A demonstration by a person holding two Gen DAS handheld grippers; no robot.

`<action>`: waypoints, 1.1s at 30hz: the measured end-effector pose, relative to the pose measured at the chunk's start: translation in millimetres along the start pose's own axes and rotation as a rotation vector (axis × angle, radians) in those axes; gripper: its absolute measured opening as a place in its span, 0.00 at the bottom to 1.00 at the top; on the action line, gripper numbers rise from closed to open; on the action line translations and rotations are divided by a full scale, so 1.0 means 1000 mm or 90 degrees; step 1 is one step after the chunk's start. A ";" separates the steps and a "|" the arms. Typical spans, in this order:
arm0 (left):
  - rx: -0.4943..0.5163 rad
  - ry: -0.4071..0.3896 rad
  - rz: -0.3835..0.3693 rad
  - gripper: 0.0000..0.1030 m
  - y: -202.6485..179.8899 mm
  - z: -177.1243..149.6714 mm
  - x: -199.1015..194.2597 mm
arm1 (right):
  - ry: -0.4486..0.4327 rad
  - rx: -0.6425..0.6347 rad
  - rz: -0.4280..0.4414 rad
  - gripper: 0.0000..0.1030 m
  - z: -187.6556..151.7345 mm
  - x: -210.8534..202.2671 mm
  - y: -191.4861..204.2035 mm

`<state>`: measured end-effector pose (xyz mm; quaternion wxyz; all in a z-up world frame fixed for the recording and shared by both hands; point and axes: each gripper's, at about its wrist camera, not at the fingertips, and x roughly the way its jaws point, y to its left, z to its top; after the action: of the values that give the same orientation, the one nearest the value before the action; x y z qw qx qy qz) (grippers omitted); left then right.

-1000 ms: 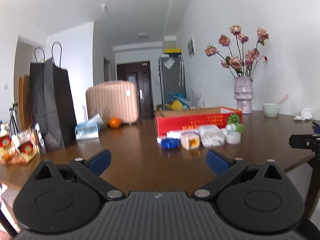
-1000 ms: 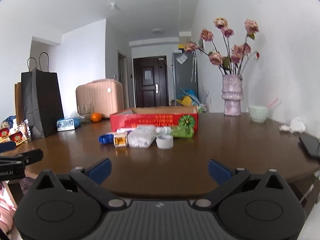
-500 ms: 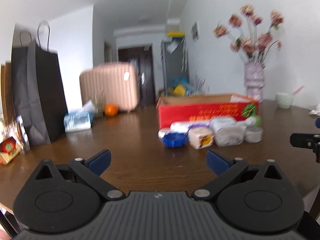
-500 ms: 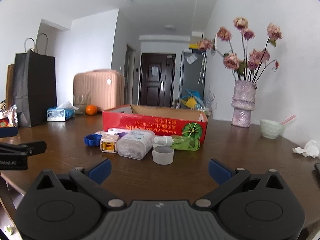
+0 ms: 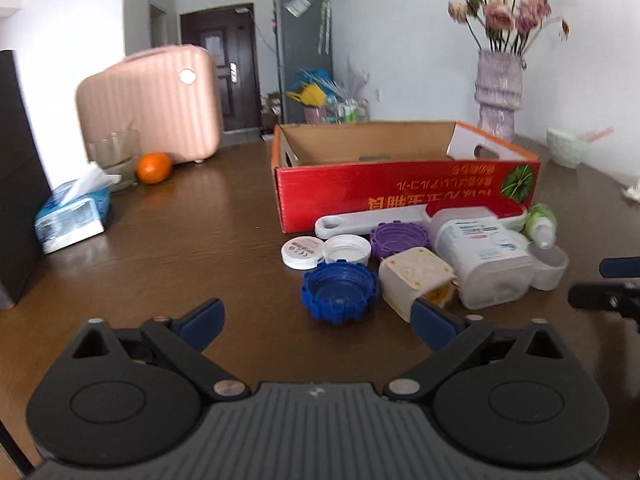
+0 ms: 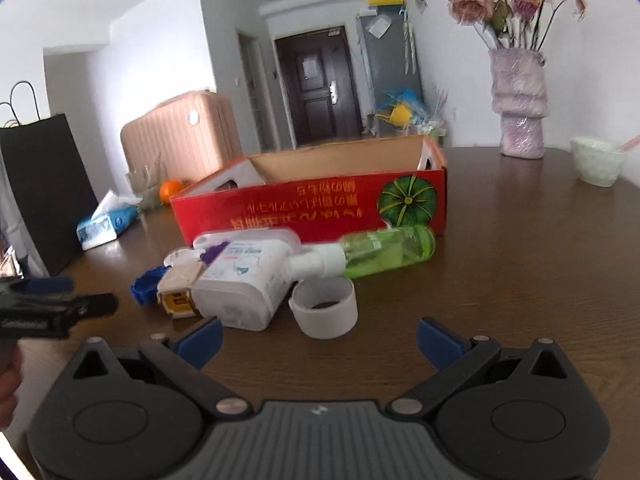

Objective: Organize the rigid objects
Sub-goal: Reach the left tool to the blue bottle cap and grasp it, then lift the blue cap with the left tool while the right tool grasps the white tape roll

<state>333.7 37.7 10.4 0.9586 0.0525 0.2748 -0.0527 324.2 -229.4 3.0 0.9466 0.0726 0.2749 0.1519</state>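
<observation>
Both the left gripper (image 5: pixel 316 318) and right gripper (image 6: pixel 318 338) are hovering wide open and empty; ahead, the red cardboard box (image 5: pixel 404 192) is sitting empty, every loose item awaiting sorting

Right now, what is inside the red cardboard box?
The red cardboard box shows only bare brown inner walls and white handle flaps in both wrist views. Its floor is hidden behind the front wall, so low-lying contents cannot be ruled out.

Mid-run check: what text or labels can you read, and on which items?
Nothing reads clearly.
red box: yellow characters, upside down, too blurred to quote.
white tub: blue print, too small.
small white lid: tiny marks, unreadable.
green spray bottle: label blurred.
</observation>
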 end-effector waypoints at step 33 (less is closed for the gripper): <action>0.029 -0.039 -0.036 0.52 -0.004 -0.006 -0.057 | 0.108 -0.167 -0.027 0.41 0.007 -0.024 -0.002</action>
<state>282.4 38.8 35.2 0.9633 0.0651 0.2451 -0.0878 309.1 -239.1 20.5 0.9243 -0.0705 0.3334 0.1722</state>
